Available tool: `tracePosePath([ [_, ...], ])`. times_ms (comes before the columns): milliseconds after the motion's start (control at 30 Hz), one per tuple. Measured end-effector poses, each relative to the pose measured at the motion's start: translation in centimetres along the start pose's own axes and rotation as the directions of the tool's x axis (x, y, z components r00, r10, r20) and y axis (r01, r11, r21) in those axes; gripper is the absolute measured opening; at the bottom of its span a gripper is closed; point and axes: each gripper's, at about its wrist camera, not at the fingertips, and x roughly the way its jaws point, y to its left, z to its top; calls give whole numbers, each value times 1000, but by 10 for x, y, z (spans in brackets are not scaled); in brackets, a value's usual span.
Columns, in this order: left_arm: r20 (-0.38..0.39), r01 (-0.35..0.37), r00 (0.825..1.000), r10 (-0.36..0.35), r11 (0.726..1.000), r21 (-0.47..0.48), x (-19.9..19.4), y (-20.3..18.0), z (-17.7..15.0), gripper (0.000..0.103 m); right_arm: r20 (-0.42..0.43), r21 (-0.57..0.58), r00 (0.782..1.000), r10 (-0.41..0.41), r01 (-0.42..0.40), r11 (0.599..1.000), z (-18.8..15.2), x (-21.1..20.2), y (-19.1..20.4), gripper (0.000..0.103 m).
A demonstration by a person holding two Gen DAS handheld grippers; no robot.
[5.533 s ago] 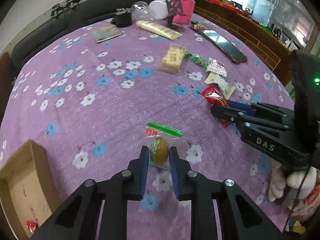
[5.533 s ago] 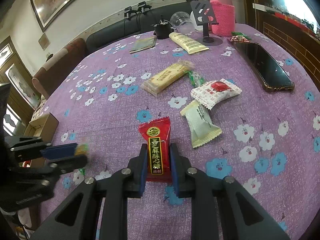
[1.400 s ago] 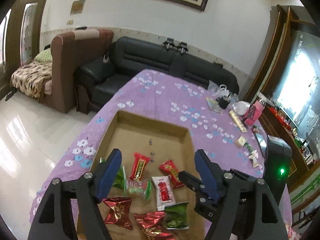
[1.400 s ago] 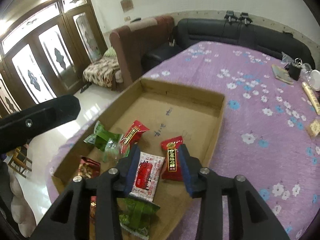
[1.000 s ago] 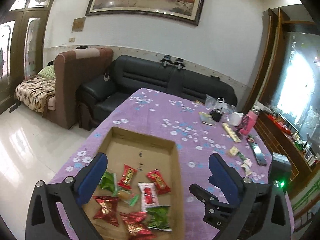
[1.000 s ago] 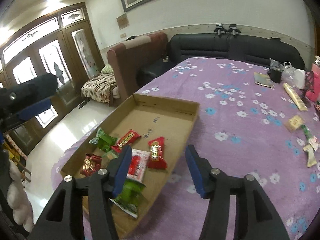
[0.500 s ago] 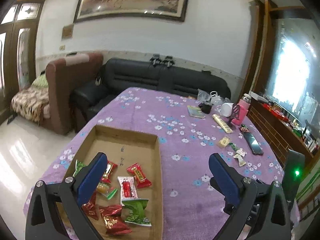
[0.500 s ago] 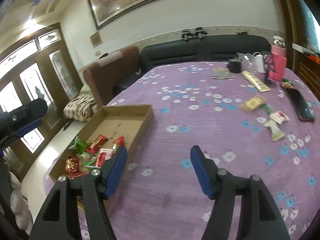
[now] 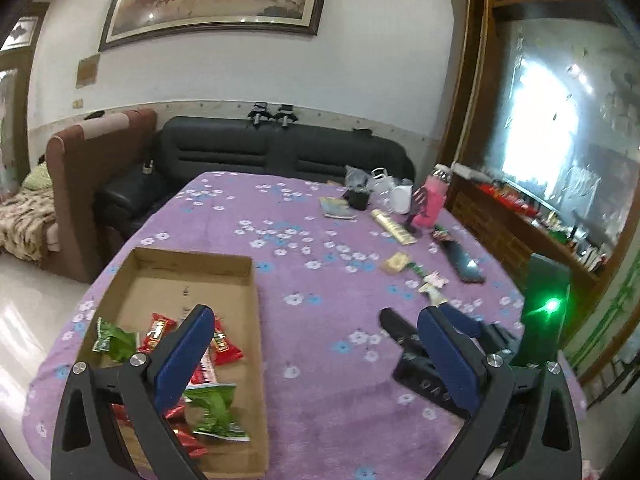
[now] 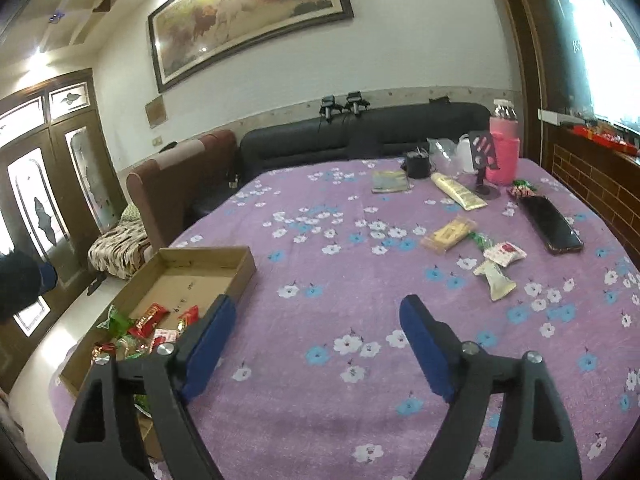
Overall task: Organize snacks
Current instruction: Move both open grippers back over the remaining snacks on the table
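Right wrist view: right claw gapes empty; the cream wafer packet lies ahead-right, long axis pointing away, nearer it than the open left claw.

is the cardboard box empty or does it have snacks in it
Not empty. The cardboard box holds several red and green wrapped snacks bunched at its near end, while its far half shows bare cardboard floor. Both views agree.

White letters "DAS" faint on right hand-held gripper, snack wrappers' print unreadable
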Motion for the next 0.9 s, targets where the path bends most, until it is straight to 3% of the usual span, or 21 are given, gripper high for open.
tracePosePath([
  [267, -48, -78, 996, 77, 997, -12, 11, 5, -6, 102, -75, 7, 996, -40, 41, 999, -4, 9, -13, 84],
  [633, -74, -248, 965, 252, 967, 60, 21, 6, -18, 102, -116, -66, 992, -44, 37, 997, -13, 9, 3, 84],
  [900, -99, -270, 957, 275, 961, 55, 27, 13, -20, 102, -138, -106, 990, -41, 26, 994, -17, 14, 13, 84],
])
